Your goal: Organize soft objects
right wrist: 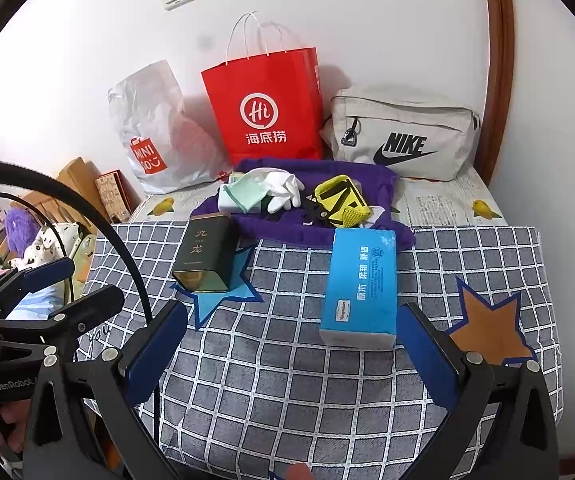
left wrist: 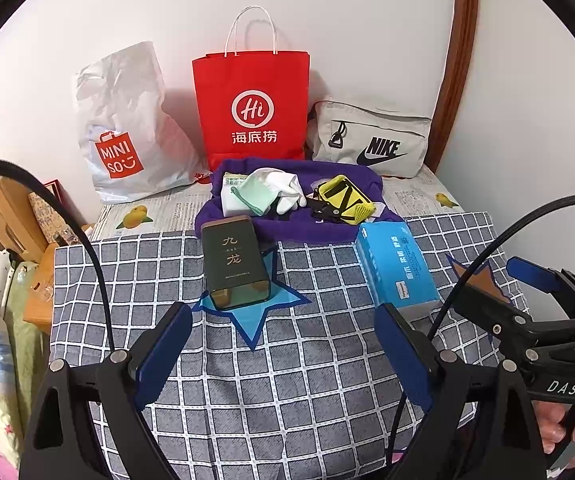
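**Both tongs wide and empty over the checked bench, soft things heaped at the back**

Left wrist view: the left tongs stand spread wide with nothing between the blue pads, low at 6 o'clock over the checked cloth. At 12 o'clock from them the purple cloth lies bunched, carrying the white gloves, a mint cloth and a yellow pouch. A dark green tin lies on a blue star just in front; a blue tissue pack lies at 1 o'clock. The right tongs show at 3 o'clock, also apart.

Right wrist view: the right tongs gape empty, the tissue pack just ahead at 12 o'clock, an orange star at 2 o'clock. The left tongs sit at 9 o'clock.

Judgement: the scene fits either sorting about to start or a pause between items; any pick calls for a low reach, since cloth will sag and drag its neighbours.

The bench backs onto a white wall with a red paper bag, a white plastic bag and a grey Nike bag; bedding lies at 9 o'clock.
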